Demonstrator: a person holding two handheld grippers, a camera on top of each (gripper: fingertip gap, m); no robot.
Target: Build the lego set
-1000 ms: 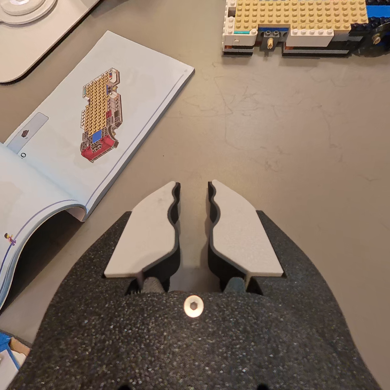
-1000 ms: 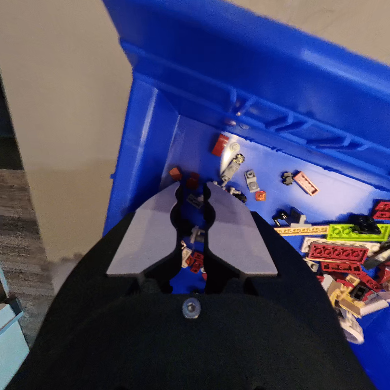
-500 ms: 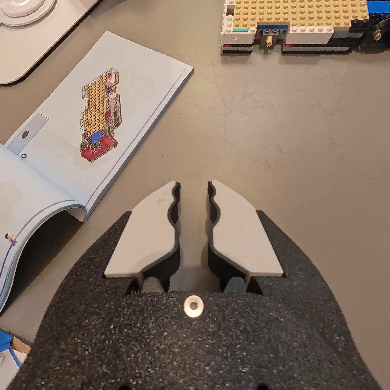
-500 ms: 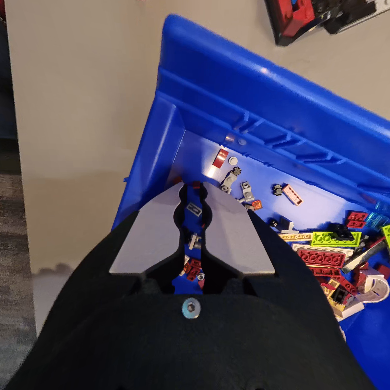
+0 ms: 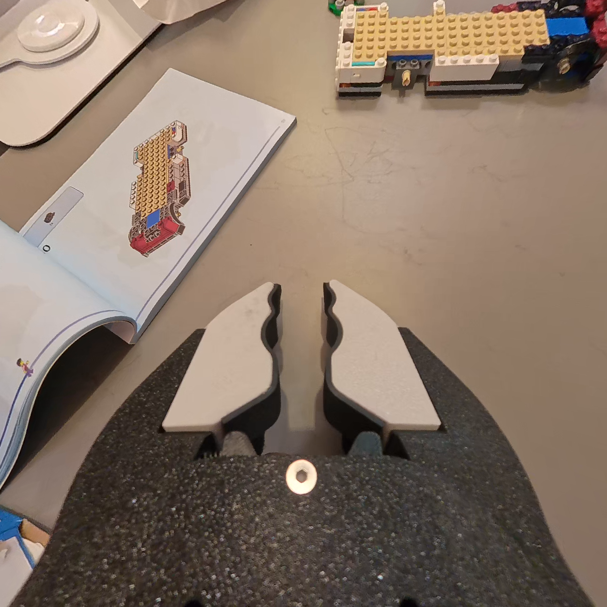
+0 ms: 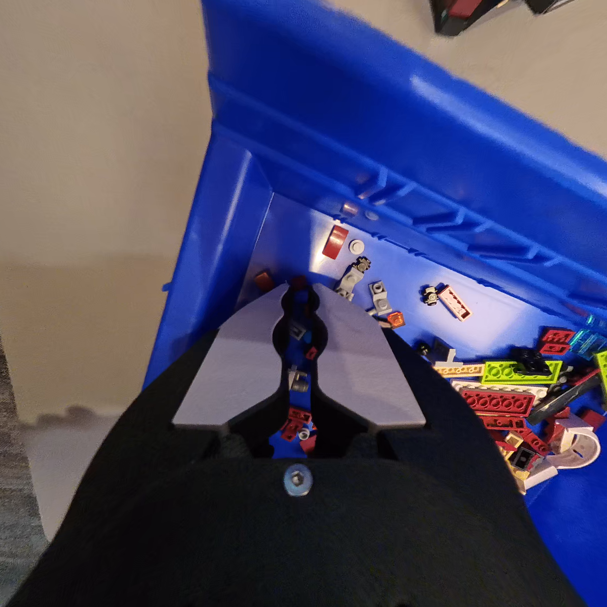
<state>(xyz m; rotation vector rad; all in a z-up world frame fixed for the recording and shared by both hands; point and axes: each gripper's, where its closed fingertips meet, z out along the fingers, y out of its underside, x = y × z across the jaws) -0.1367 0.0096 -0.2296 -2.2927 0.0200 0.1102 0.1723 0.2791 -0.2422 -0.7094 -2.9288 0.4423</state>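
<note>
My left gripper [image 5: 302,289] is open and empty, hovering over the bare grey table [image 5: 427,230]. An open instruction booklet [image 5: 157,184] lies to its left, and a tan-topped brick model [image 5: 443,42] stands far ahead. My right gripper [image 6: 299,285] reaches into the near-left corner of a blue bin [image 6: 361,115]. Its tips are closed on a small dark red brick [image 6: 298,281] near the bin floor. The picture is blurred there. A brown-red piece [image 6: 262,279] lies just left of the tips, and grey pieces [image 6: 351,279] lie just right.
A flat white device [image 5: 49,49] lies at the far left of the table. In the bin, a red curved piece [image 6: 335,243], a lime plate [image 6: 512,372] and a heap of dark red, white and tan bricks [image 6: 499,400] lie to the right. The bin's walls stand close. The tips of one gripper are about 40 centimetres away from the tips of the other. The left tips stand about 20 centimetres off the tan-topped brick model [image 5: 443,42].
The right jaws narrowed and came together around the small dark red brick in the bin corner. The left gripper stayed open, and its view drew back slightly, showing more of the model.
</note>
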